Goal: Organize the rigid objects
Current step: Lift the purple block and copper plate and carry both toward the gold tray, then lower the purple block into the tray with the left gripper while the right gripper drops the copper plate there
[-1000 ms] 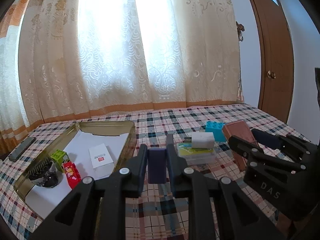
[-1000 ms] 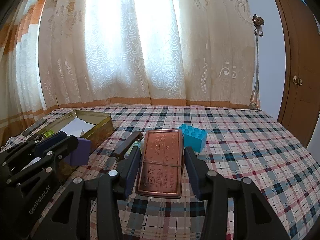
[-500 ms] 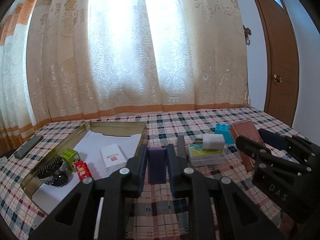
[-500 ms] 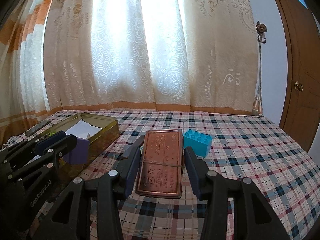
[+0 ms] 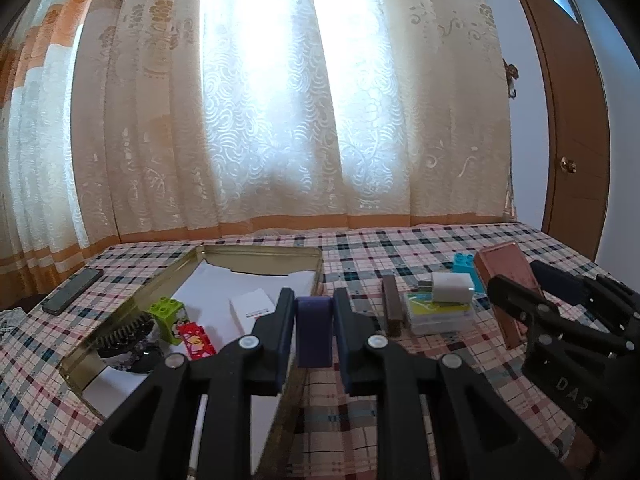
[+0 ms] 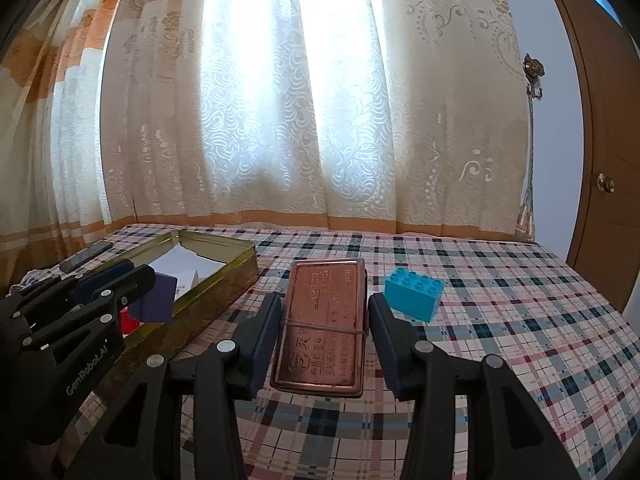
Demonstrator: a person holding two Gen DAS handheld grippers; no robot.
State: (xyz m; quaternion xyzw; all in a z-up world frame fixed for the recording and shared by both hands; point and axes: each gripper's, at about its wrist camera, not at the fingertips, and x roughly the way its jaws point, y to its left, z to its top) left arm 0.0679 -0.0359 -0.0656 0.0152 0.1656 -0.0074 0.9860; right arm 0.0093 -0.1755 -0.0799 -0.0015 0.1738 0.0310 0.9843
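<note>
My left gripper is shut on a purple block, held above the near right edge of the gold tin tray. The block also shows in the right wrist view. My right gripper is shut on a copper-coloured flat tin with a rubber band, held above the checked cloth right of the tray. In the left wrist view the copper tin is at the right.
The tray holds a green brick, a red brick, a white card, and a dark brush. On the cloth lie a blue brick, a white charger on a clear box, a brown bar and a phone.
Both grippers have risen and tilted up a little with their loads; the left has shifted slightly towards the tray. The grips are unchanged.
</note>
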